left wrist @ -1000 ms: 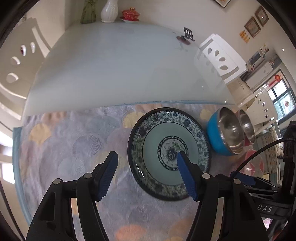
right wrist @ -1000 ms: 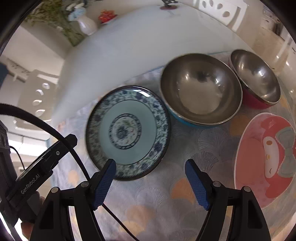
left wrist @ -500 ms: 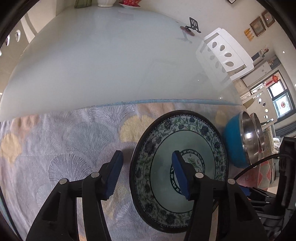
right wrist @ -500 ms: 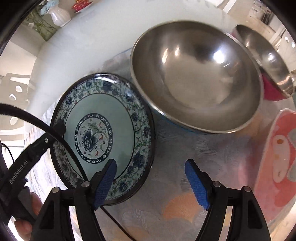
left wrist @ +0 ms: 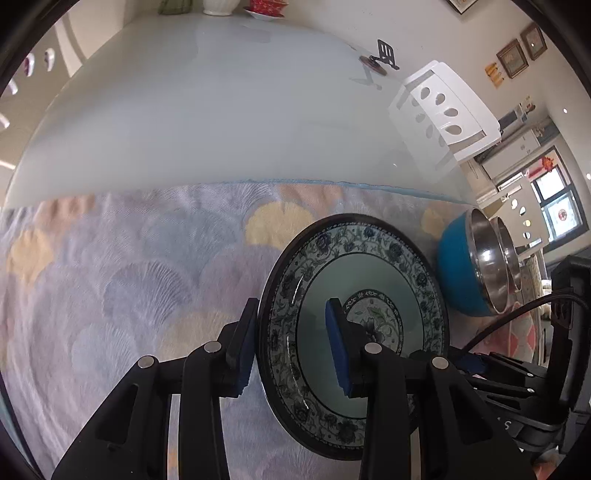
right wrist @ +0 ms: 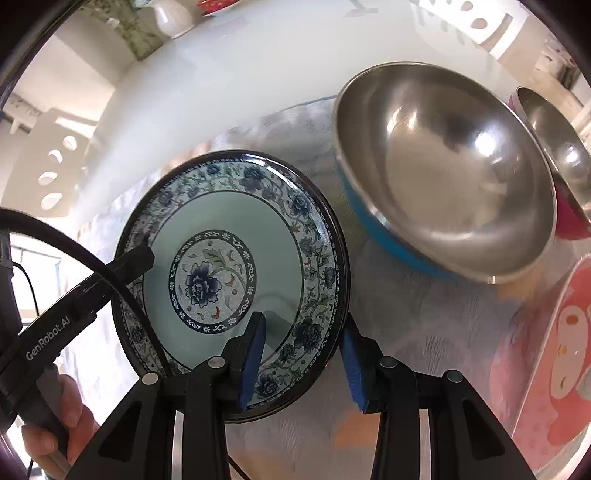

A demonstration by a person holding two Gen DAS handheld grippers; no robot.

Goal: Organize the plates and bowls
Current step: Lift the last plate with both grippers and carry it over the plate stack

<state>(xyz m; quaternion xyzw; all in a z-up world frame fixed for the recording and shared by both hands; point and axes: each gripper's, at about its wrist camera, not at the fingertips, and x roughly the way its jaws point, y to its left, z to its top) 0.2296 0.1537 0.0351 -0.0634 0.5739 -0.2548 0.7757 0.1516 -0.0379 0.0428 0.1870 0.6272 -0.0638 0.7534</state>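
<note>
A blue-and-white floral plate [left wrist: 369,280] lies on the patterned cloth; it also shows in the right wrist view [right wrist: 229,221]. My left gripper [left wrist: 291,347] straddles the plate's left rim, one pad outside, one inside, jaws narrowed around it. My right gripper [right wrist: 301,363] straddles the plate's near right rim the same way. Whether either clamps the rim is unclear. A blue steel bowl [right wrist: 443,170] sits right of the plate, with a red steel bowl [right wrist: 557,155] behind it. A pink cartoon plate [right wrist: 554,369] lies at the right.
The patterned cloth [left wrist: 110,277] covers the near part of a white glass table [left wrist: 203,110]. A white vase [right wrist: 171,16] and red dish stand at the far end. White chairs [left wrist: 443,107] surround the table. The left gripper's body [right wrist: 74,314] and hand show at left.
Both grippers have moved down and forward onto the floral plate and narrowed, each straddling an opposite part of its rim. The plate stays on the cloth.
</note>
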